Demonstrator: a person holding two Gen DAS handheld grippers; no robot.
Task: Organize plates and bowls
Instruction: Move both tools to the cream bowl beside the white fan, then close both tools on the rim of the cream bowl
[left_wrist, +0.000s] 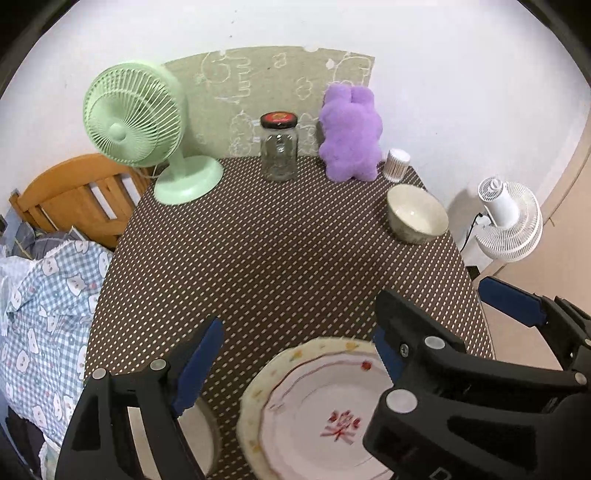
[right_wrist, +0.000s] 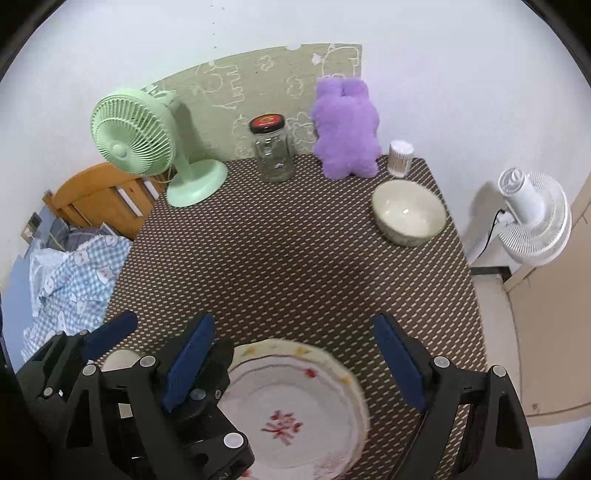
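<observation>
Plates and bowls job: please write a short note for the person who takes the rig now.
Left tongs: open, holding nothing, low over the flowered plate.
Right tongs: open, holding nothing, above the same plate near the table's front edge.
The cream bowl stands alone at the far right of the table, near the cotton swab jar.
A second pale dish lies left of the plate, partly hidden; I cannot tell its type.
Done: nothing looks stacked.
Left: probably gather plate and bowl together.
</observation>
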